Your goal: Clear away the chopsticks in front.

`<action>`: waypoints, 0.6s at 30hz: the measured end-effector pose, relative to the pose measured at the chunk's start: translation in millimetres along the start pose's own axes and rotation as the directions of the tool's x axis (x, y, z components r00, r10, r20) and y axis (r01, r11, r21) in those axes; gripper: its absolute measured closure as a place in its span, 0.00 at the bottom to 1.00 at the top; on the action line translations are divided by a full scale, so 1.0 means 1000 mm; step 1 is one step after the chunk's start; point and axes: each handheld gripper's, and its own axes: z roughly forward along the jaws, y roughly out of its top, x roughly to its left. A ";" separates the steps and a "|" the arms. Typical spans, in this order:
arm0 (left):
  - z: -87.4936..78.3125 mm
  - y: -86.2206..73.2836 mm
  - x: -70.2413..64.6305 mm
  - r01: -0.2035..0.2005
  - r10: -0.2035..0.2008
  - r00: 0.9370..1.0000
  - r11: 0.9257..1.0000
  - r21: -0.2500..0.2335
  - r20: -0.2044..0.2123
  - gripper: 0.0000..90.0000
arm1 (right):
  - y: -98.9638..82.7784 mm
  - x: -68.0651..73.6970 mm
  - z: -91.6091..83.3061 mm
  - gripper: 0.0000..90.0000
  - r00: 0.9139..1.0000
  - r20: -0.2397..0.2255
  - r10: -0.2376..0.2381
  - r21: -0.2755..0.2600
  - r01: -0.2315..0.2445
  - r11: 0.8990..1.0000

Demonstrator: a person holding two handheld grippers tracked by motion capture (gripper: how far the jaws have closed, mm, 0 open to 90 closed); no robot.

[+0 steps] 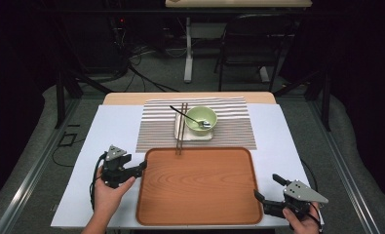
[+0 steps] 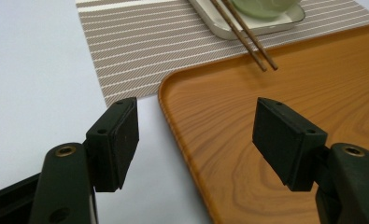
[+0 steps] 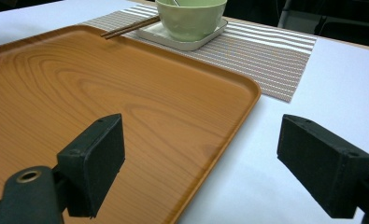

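The left gripper [image 1: 140, 168] is being held with its jaws apart, straddling the left rim of the wooden tray [image 1: 200, 214], nothing clamped. The right gripper [image 1: 267, 191] is likewise being held agape at the tray's right rim. The tray is lying empty on the white table [image 1: 112, 126], its far edge just under the tips of the chopsticks [image 1: 182, 129], which are resting on a white plate [image 1: 179, 131] beside a green bowl [image 1: 201, 120] on the striped mat [image 1: 234, 131]. A risk is being noted: if the tray is lifted or shifted, the overhanging chopsticks could be knocked loose. The spoon [image 1: 190, 118] in the bowl is being shown from above; the left gripper view is showing the chopstick tips [image 2: 261, 59] over the rim more closely.
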 end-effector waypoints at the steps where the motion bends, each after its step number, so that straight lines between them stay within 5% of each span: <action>1: 0.000 0.003 -0.001 0.000 0.000 1.000 1.000 0.003 0.006 0.35 | 0.000 0.000 0.000 0.16 1.000 0.000 0.000 0.000 0.000 1.000; 8: 0.003 0.026 -0.005 0.017 -0.018 0.999 0.999 0.030 0.027 0.38 | -0.001 -0.002 0.002 0.16 1.000 0.008 0.014 0.007 -0.014 1.000; 11: 0.010 0.036 0.002 0.069 -0.073 0.995 0.996 0.064 0.072 0.40 | -0.001 -0.003 0.002 0.16 1.000 0.010 0.023 0.008 -0.023 1.000; 18: 0.022 0.048 0.008 0.081 -0.087 0.995 0.993 0.086 0.058 0.42 | -0.001 -0.003 0.002 0.16 1.000 0.009 0.027 0.010 -0.028 1.000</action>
